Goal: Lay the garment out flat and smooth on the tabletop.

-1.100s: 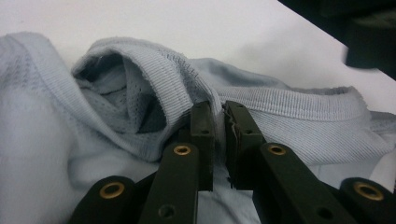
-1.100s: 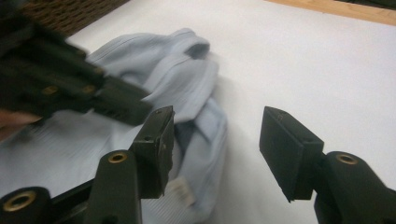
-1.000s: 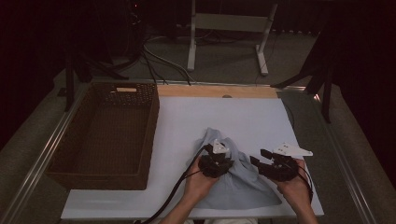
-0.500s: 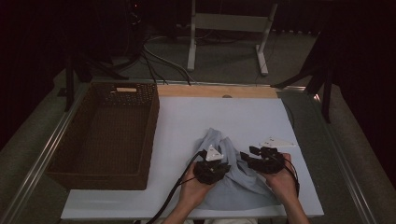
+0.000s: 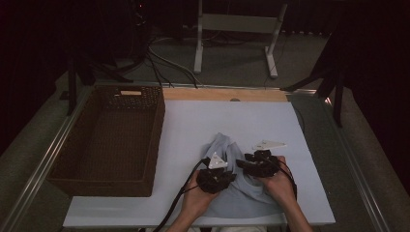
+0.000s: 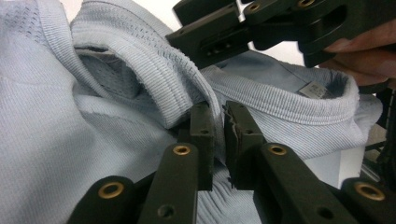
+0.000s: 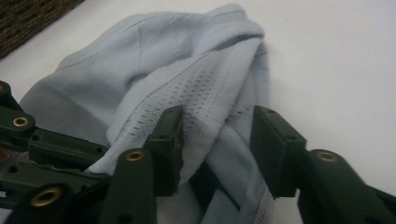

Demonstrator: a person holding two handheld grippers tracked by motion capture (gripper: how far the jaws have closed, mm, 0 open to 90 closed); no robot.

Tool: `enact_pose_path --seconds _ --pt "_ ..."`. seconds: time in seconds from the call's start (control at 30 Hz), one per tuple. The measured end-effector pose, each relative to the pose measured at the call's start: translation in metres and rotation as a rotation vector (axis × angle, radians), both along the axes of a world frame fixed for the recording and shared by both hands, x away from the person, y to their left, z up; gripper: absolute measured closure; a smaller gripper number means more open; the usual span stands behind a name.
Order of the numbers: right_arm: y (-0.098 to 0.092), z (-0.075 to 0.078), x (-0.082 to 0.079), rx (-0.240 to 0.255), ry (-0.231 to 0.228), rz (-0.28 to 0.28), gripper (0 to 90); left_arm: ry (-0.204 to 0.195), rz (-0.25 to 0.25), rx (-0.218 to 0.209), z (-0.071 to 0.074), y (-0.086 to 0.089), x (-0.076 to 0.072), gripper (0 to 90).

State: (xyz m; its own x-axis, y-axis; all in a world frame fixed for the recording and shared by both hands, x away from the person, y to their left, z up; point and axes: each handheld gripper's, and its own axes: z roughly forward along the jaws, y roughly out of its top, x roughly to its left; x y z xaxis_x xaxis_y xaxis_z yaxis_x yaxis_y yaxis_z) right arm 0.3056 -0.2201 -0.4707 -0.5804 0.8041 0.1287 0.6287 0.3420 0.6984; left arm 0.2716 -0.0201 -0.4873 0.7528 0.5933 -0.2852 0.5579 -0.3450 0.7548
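Fingers: left gripper (image 6: 218, 140) clamped on shirt (image 5: 237, 193) collar | right gripper (image 7: 219, 144) parted, just closing around shirt fold | basket (image 5: 104, 140) left of shirt

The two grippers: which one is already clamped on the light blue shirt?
The left gripper pinches the shirt's ribbed edge; the right gripper's jaws, just closing, stand apart around a fold.

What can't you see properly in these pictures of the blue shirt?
- Neck label of the light blue shirt: left gripper view, print too small to read.
- Shirt's lower part: high view, covered by the hands and both grippers.
- Folds between the right gripper jaws: right gripper view, blurred; can't tell if the pads touch.
- Wicker basket: high view, inside too dark to check.
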Motion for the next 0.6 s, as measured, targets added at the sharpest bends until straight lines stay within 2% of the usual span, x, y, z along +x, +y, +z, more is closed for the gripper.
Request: enact_pose_path --seconds 0.07,0.17,0.23,0.27,0.3,0.43,0.6 --pt "0.002 -0.001 0.000 0.007 0.015 0.010 62.7 0.001 -0.003 -0.002 0.000 0.002 0.000 82.2" --pt "0.002 -0.002 0.001 0.022 0.029 0.029 75.3 0.003 -0.011 -0.009 0.002 0.005 0.000 76.7" --pt "0.003 -0.002 0.000 0.014 0.027 0.032 81.1 0.003 -0.004 -0.018 0.003 0.009 0.000 69.9" --pt "0.003 -0.002 0.000 0.014 0.027 0.032 81.1 0.003 -0.004 -0.018 0.003 0.009 0.000 65.7" --pt "0.003 -0.002 -0.002 0.006 0.013 0.030 85.4 0.000 0.005 -0.041 0.006 0.014 0.002 61.8" --pt "0.002 -0.001 -0.005 0.009 -0.001 0.029 86.5 0.002 0.064 -0.074 0.011 0.022 0.013 52.5" --pt "0.001 -0.001 -0.011 0.021 -0.018 0.028 86.9 0.030 0.119 -0.095 0.015 0.023 0.033 50.0"
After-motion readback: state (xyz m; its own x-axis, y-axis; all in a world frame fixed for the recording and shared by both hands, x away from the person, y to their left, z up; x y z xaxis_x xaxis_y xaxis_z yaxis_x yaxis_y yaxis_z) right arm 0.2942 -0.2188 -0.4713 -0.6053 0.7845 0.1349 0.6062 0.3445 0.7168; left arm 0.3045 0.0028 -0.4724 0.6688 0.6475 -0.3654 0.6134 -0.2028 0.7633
